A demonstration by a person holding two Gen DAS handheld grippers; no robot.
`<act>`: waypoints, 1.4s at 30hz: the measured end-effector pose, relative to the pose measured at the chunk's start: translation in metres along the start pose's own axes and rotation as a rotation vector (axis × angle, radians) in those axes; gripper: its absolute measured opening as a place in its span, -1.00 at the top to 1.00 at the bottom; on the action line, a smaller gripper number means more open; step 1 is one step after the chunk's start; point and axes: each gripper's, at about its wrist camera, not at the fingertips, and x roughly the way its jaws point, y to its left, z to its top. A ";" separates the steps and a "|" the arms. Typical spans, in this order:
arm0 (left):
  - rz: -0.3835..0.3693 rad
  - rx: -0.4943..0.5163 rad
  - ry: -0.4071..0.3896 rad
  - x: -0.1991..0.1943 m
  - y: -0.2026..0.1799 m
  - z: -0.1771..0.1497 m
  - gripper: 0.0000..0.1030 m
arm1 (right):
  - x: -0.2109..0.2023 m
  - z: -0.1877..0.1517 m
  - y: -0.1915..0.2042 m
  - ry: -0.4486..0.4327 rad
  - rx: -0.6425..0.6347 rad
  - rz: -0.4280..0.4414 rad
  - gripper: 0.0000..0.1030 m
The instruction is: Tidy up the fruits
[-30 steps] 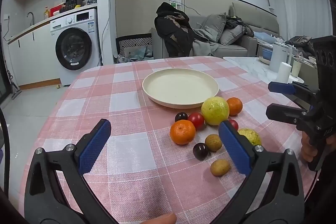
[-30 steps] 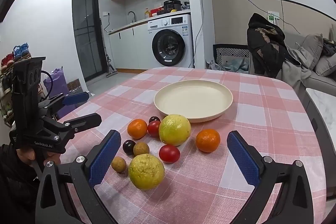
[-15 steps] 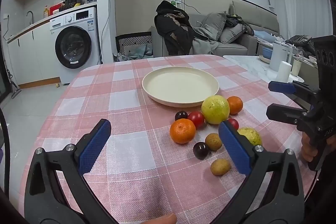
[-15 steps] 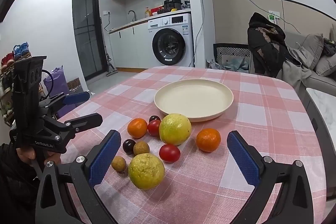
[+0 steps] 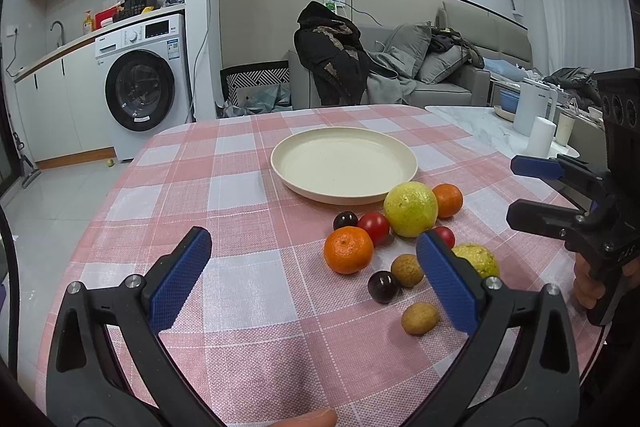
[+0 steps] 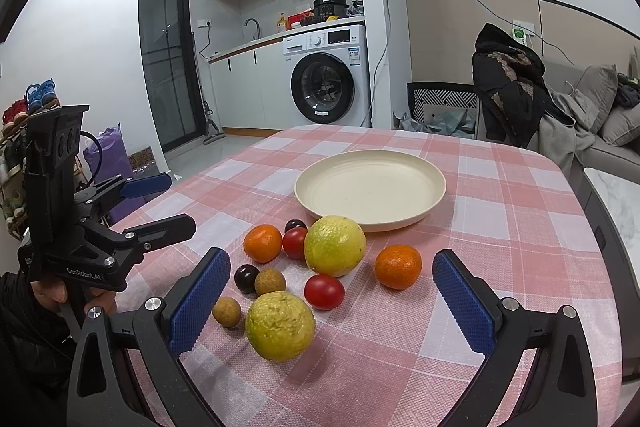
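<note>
The fruits (image 6: 320,267) sit clustered on the checked tablecloth (image 6: 520,227), at six o'clock from the bare cream plate (image 6: 370,187). Your left gripper (image 5: 316,267) and right gripper (image 6: 332,287) hover released, holding nothing.

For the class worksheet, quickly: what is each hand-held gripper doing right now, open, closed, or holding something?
Left hand-held gripper: open, holding nothing, above the tablecloth.
Right hand-held gripper: open, holding nothing, above the fruits.
</note>
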 end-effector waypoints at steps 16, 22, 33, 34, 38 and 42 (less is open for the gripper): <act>0.000 0.003 -0.001 0.000 0.000 0.000 -0.98 | 0.001 0.000 0.002 0.002 -0.005 0.002 -1.00; 0.000 0.004 -0.003 -0.001 0.000 0.000 -0.98 | 0.002 0.000 0.003 0.002 -0.008 0.003 -1.00; 0.001 0.004 -0.003 0.000 -0.001 -0.001 -0.98 | 0.003 -0.001 0.001 0.008 -0.006 0.003 -1.00; 0.001 0.006 -0.004 -0.001 -0.001 0.000 -0.98 | 0.003 -0.001 0.001 0.008 -0.005 0.003 -1.00; 0.000 0.006 -0.004 -0.001 0.000 0.000 -0.98 | 0.004 -0.001 0.002 0.008 -0.005 0.003 -1.00; -0.001 0.006 -0.006 -0.001 -0.001 0.000 -0.98 | 0.004 -0.001 0.002 0.007 -0.005 0.002 -1.00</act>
